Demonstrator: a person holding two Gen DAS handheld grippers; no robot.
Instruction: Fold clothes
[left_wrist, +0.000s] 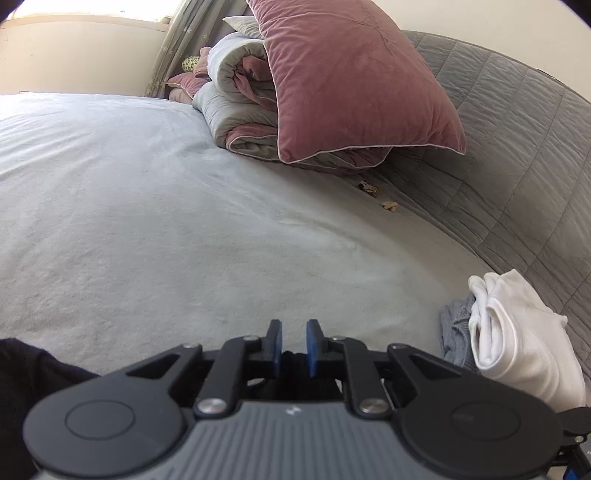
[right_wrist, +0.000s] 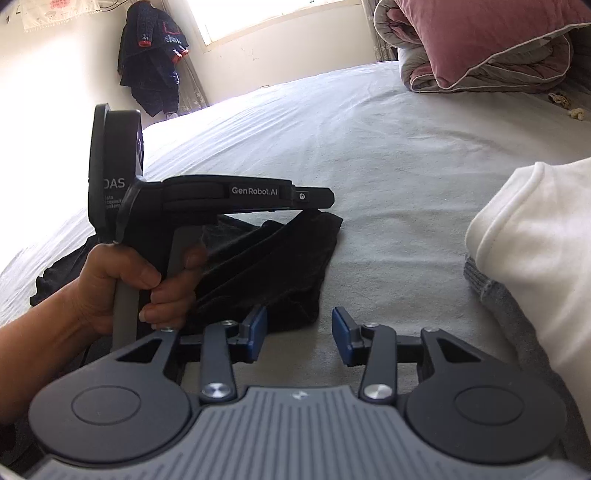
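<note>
A black garment (right_wrist: 266, 266) lies crumpled on the pale bed sheet (right_wrist: 388, 147). Just over its far edge hovers my left gripper (right_wrist: 321, 197), held by a person's hand (right_wrist: 122, 280). In the left wrist view the left gripper (left_wrist: 294, 332) has a clear gap between its blue pads, and black fabric shows low in that gap; no pinch is visible. A corner of the black garment (left_wrist: 22, 369) shows at bottom left. My right gripper (right_wrist: 299, 321) stands open over bare sheet beside the garment's near corner, holding nothing.
A folded white garment (right_wrist: 535, 240) lies on a grey one (right_wrist: 509, 306) at the right. A pink pillow (left_wrist: 351, 81) and folded duvet (left_wrist: 240, 96) sit by the grey quilted headboard (left_wrist: 517, 166). A dark jacket (right_wrist: 151, 62) hangs in the far corner.
</note>
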